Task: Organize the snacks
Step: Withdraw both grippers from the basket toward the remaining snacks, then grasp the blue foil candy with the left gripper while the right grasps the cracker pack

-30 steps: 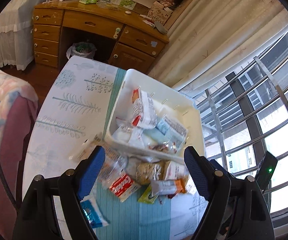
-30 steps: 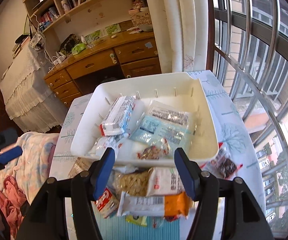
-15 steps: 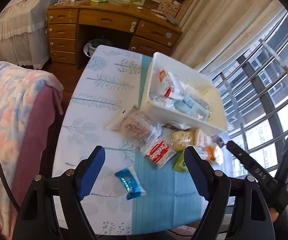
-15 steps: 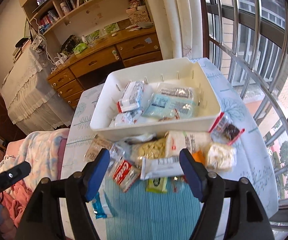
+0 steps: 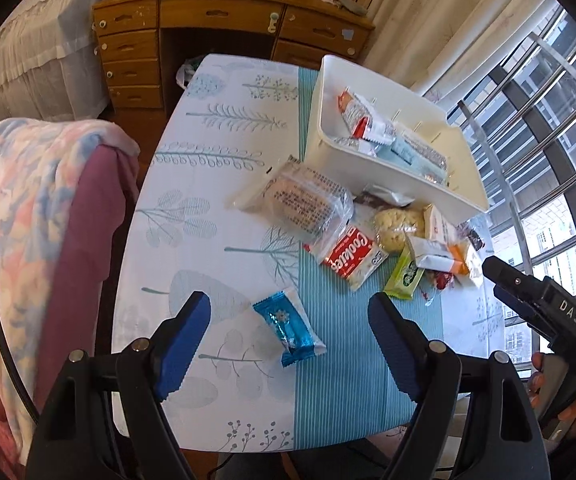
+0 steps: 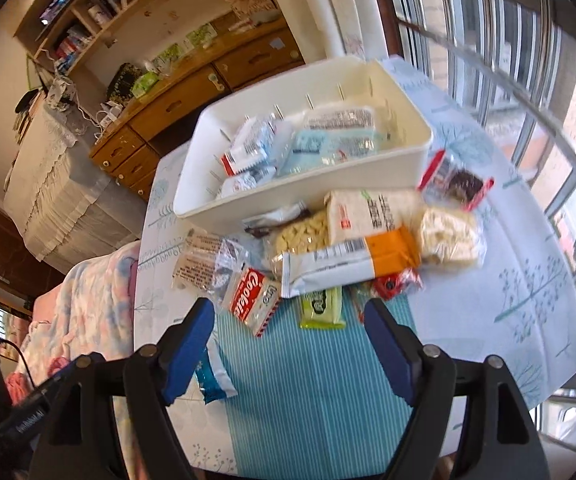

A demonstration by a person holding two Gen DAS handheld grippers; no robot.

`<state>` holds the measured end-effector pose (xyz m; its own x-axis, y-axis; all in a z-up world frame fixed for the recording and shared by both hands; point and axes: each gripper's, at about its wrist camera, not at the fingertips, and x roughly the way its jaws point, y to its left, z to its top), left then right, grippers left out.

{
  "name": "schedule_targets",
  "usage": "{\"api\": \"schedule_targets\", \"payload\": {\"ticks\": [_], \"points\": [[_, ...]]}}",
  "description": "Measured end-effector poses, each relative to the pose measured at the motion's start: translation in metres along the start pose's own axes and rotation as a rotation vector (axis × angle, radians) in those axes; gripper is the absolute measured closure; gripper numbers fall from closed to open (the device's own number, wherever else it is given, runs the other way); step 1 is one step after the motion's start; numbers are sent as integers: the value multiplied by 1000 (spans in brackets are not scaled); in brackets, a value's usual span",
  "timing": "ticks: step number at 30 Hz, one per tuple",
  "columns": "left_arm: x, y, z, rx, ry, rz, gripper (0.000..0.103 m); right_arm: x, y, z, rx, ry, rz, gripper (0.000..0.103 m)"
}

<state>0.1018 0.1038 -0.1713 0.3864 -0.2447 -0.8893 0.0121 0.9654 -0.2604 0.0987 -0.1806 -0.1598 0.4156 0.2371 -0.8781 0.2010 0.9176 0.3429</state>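
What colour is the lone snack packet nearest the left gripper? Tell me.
Shiny blue snack packet, with a silvery-white end; clearest in the left wrist view.

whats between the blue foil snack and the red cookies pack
Nothing: in the left wrist view only bare striped tablecloth separates the blue foil snack from the red cookies pack.

Two fisheye wrist cameras look steeply down along their own fingers onto a table (image 5: 216,184) from its near edge. The left view sits further left, over a blue packet (image 5: 288,328), taking in a desk (image 5: 224,12). The right view hangs closer above the snack pile (image 6: 352,248). Both share the white bin (image 5: 372,168), pile and desk.
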Motion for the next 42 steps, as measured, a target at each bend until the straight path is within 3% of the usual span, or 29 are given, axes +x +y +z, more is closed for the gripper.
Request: {"api": "schedule_targets", "payload": {"ticks": [10,17,27,33,39,42], "points": [[67,-2,-15,-75,184,54,23,45,-34,21,144,154,84,24],[119,-1,-22,-190,330,97,23,83,-58,38,271,284,119,24],[160,13,-23,-332,398,143,23,114,-65,62,267,362,104,24],[170,11,-21,-348,400,177,23,123,-65,79,232,355,80,31],[179,3,-17,-354,410,216,23,138,-72,83,253,406,49,57],[183,-2,-7,-348,417,256,31,140,-77,84,258,417,63,60]]}}
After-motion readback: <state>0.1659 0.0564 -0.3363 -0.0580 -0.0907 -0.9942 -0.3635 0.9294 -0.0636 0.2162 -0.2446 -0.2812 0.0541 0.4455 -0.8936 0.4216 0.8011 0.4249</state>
